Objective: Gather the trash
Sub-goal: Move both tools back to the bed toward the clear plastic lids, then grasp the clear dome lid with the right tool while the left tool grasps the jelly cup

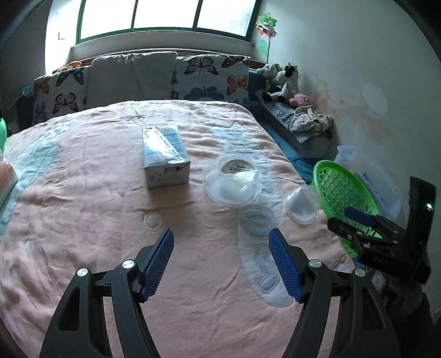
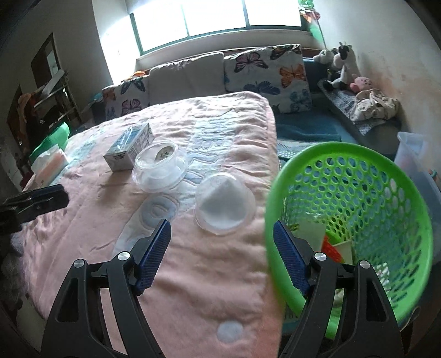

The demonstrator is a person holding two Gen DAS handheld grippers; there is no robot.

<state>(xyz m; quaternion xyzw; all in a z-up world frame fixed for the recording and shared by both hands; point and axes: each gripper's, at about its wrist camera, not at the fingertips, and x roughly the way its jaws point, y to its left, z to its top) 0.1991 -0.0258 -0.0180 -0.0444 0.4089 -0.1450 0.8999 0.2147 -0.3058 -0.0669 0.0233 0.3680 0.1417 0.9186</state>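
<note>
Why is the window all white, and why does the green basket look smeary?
In both views the window is blown out by daylight, so nothing shows outside it. In the right wrist view the green basket has a smeared near rim, probably motion blur. In the left wrist view the fisheye lens bends the pink blanket into a dome and darkens the corners.

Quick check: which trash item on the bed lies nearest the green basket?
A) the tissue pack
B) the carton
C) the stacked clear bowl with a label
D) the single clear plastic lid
D: the single clear plastic lid lies right beside the green basket rim, while the carton and stacked clear bowl sit farther up the bed.
</note>
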